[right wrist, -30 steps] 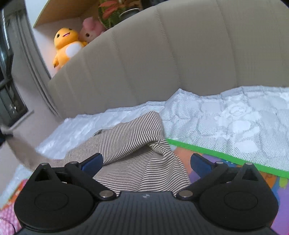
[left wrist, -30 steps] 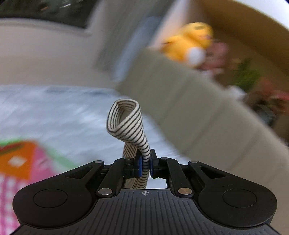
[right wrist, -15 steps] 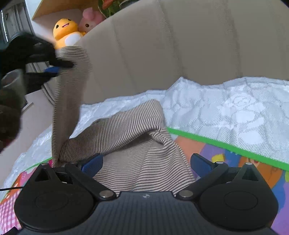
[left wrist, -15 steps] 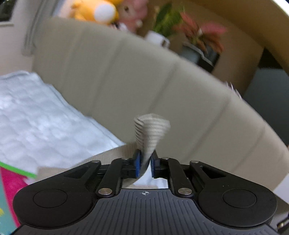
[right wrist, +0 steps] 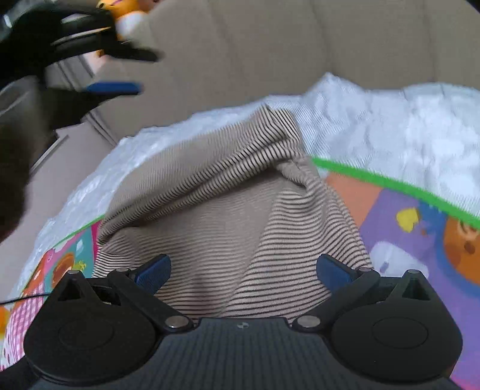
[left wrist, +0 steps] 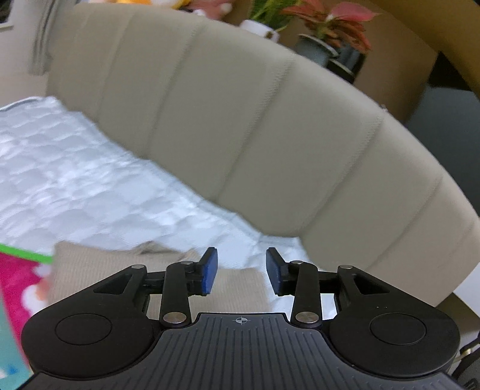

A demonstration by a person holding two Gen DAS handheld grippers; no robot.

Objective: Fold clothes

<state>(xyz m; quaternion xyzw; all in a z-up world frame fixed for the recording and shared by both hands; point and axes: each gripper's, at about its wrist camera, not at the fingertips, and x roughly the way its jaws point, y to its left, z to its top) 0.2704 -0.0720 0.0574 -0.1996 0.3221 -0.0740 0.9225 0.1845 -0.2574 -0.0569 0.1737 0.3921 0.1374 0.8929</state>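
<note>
A beige garment with thin dark stripes lies bunched on the bed, partly on a colourful play mat. My right gripper hovers open just above it, blue pads wide apart with nothing pinched. In the left wrist view the same garment shows blurred below my left gripper, whose jaws are opening with nothing between the pads. From the right wrist view the left gripper hangs in the air at upper left, above the garment's far edge.
A padded beige headboard runs behind the bed. A white quilted cover lies under the mat. Potted plants and soft toys sit on the ledge above the headboard.
The left gripper swung toward the headboard carrying the striped fabric, then opened and let it drop onto the pile. The right gripper lowered closer to the garment.
</note>
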